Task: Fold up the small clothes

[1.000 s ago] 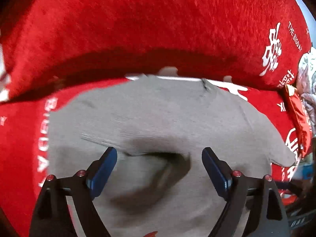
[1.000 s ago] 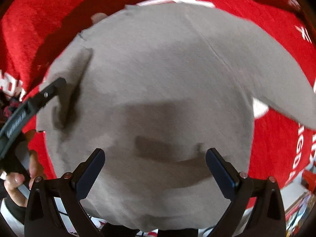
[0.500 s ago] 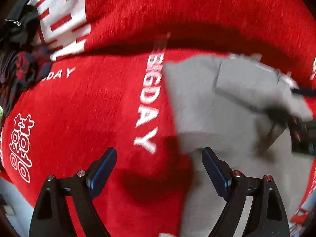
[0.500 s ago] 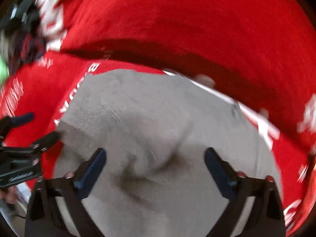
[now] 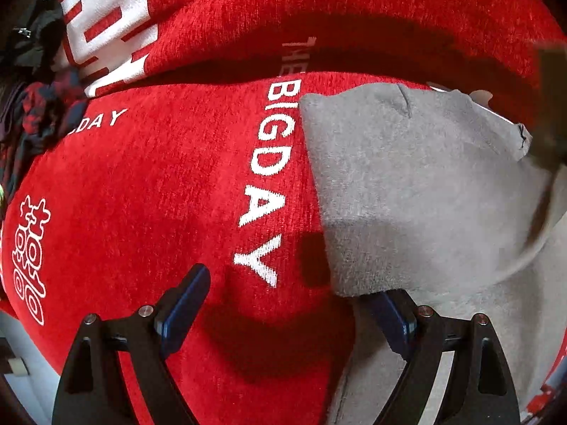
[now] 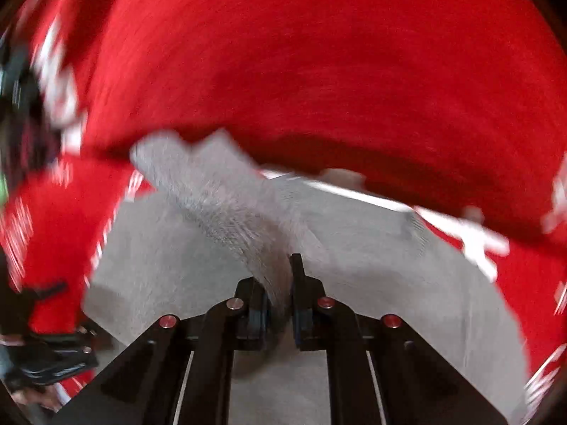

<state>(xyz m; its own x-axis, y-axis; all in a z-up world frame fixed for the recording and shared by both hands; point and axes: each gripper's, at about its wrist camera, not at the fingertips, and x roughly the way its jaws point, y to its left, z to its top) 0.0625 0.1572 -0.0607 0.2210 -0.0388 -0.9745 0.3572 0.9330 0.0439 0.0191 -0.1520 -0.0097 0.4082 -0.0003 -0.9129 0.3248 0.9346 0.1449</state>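
- Right gripper (image 6: 280, 304): both fingers are drawn together and clamped on a raised fold of the grey garment (image 6: 226, 219). The pinched strip of cloth runs from the fingers up and to the left, lifted clear of the layer below it. This view is motion-blurred, so finer detail cannot be read.
- Left gripper (image 5: 287, 304): the fingers stand wide apart with nothing between them. The left finger (image 5: 184, 304) hangs over bare red cloth. The right finger (image 5: 393, 318) sits at the near left corner of the grey garment (image 5: 407, 184), partly hidden under its edge; whether it touches the cloth cannot be told.
- Garment, left wrist view: plain grey knit lying on the red blanket (image 5: 141, 194). A doubled-over panel with a straight left edge lies on top of a paler layer. A wrinkled corner lifts at the upper right.
- Blanket: red plush with white lettering (image 5: 273, 163) just beside the garment's left edge. A second red surface (image 5: 319, 7) rises behind it.
- A dark bundle of cloth (image 5: 32, 81) lies at the far left, well apart from the garment.
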